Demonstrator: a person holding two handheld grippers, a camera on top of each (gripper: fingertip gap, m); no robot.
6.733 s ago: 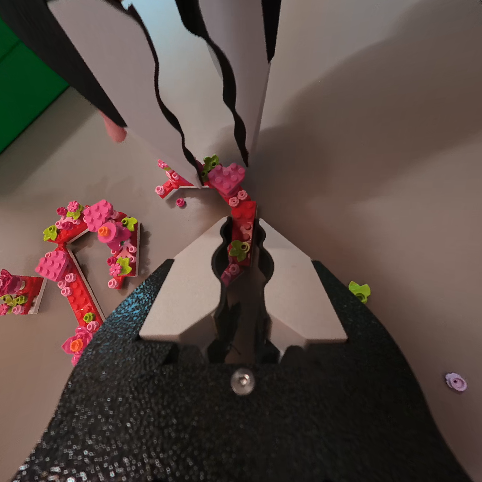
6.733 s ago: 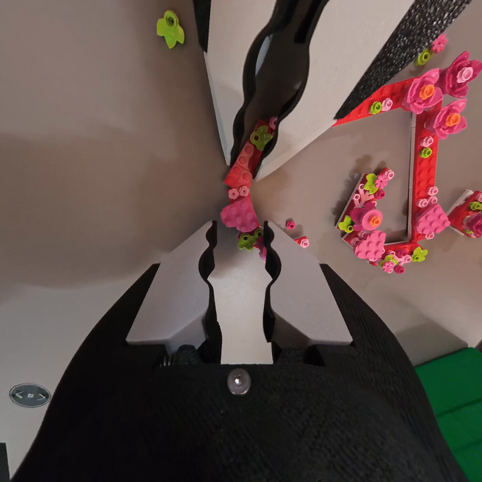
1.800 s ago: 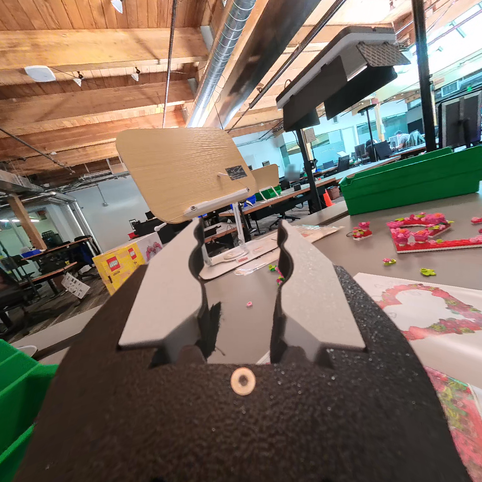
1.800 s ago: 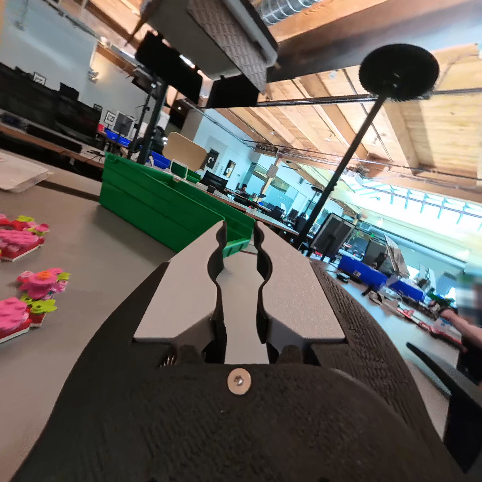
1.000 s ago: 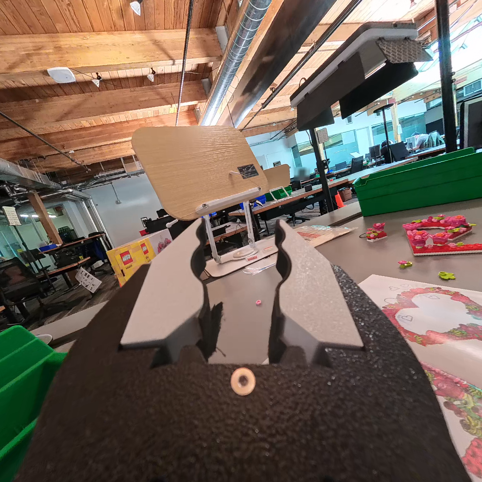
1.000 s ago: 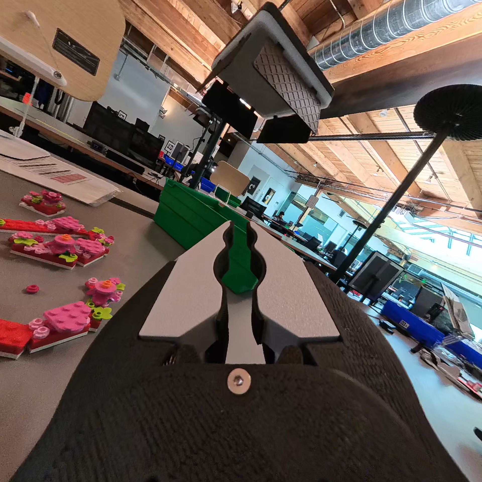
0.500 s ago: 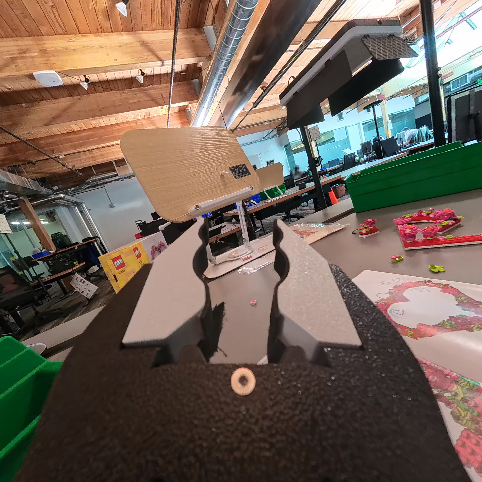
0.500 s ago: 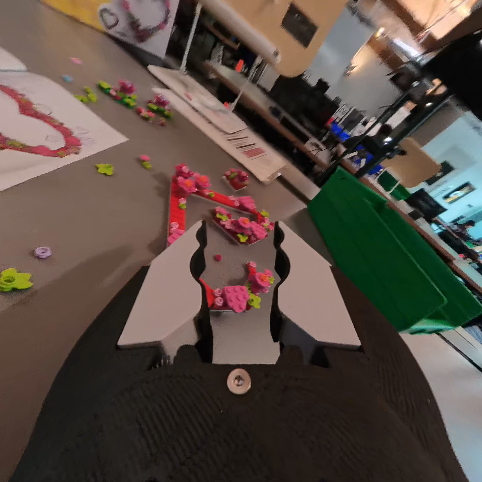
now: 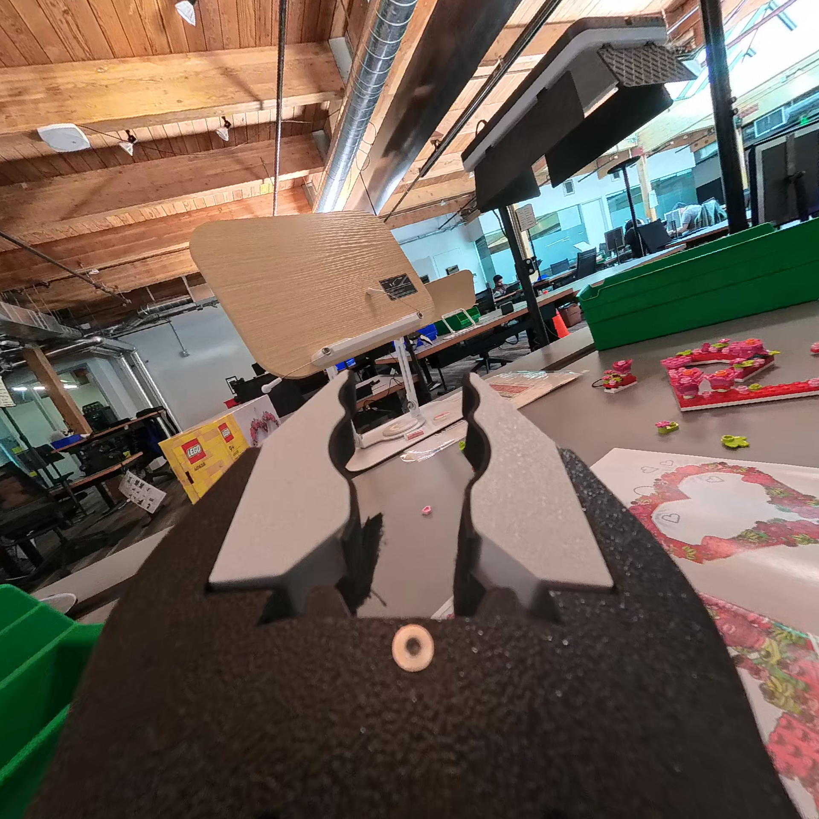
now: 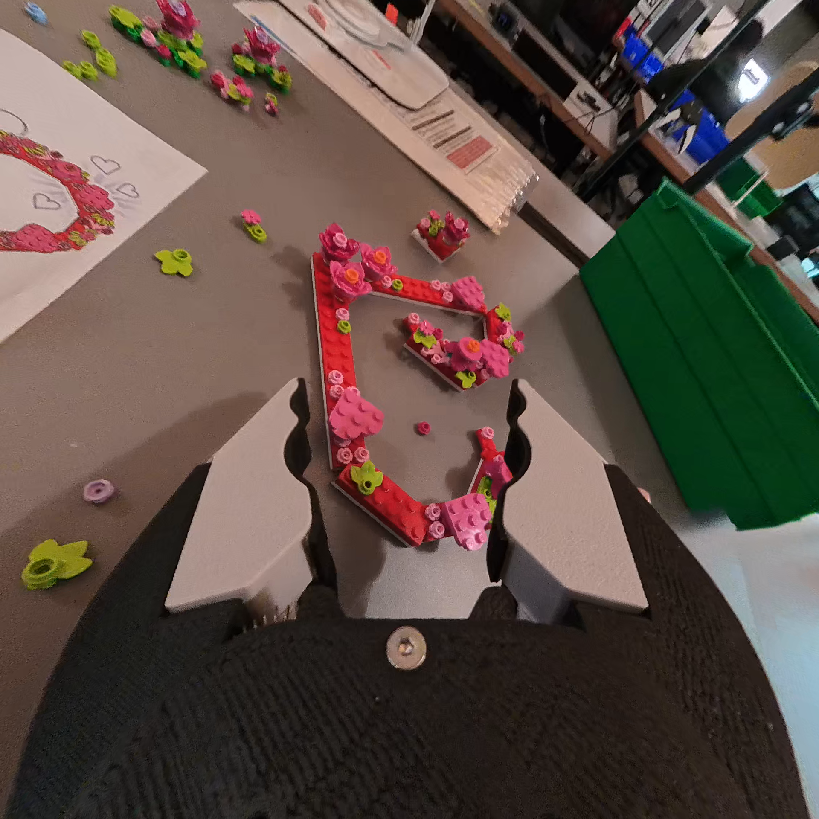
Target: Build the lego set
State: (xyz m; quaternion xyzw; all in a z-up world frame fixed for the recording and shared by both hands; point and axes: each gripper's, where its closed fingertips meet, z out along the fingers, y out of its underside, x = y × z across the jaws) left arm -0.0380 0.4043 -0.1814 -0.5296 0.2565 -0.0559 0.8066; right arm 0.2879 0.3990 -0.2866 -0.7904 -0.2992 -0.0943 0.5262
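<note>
A partly built red heart frame with pink flowers and lime leaves lies on the grey table. My right gripper is open wide and empty, hovering over the frame's lower end. A short red segment sits partly behind its right finger. A loose flowered segment and a pink stud lie inside the frame. My left gripper is open and empty, raised and pointing across the table. The frame shows far right in the left wrist view.
An instruction sheet with a heart picture lies left. Loose lime leaves, a lilac round piece and flower clusters are scattered. Green bins stand right. A wooden book stand and a yellow box are ahead of the left gripper. Some 35 centimetres of space lies between my two pairs of fingers. To reach the pink stud in a straight line is about 5 centimetres for my right fingers, about 35 centimetres for my left. The left gripper is farther from the loose flowered segment, some 35 centimetres, than the right, some 6 centimetres. It is also in sight in the left wrist view.
My left gripper let go of the red segment it held and rose away. My right gripper swung down from looking across the room, came over the frame and opened wider.
</note>
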